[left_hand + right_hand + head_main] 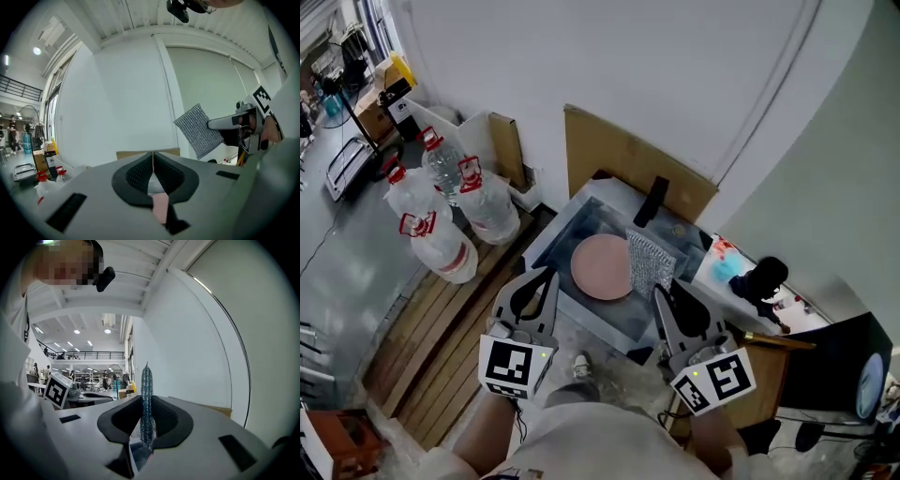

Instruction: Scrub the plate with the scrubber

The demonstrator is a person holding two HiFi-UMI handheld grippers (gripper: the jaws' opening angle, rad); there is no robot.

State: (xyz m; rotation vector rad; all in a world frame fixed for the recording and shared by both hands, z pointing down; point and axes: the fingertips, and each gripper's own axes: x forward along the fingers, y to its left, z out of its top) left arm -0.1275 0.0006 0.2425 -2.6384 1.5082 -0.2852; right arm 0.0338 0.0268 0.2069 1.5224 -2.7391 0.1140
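A round pink plate (603,266) lies flat in the steel sink (565,221). My right gripper (661,292) is shut on a silvery mesh scrubber (651,261), which it holds upright over the plate's right edge. The scrubber (146,404) shows edge-on between the black pads in the right gripper view and as a grey square (199,131) in the left gripper view. My left gripper (546,275) hovers at the sink's near left rim, shut, with nothing between its pads (153,169). A sliver of the pink plate (160,206) shows under its jaws.
A black tap (651,201) stands at the back of the sink, with cardboard sheets (623,150) behind it. Three large water bottles (442,208) stand on wooden slats (441,323) to the left. A cluttered shelf (750,272) lies to the right of the sink.
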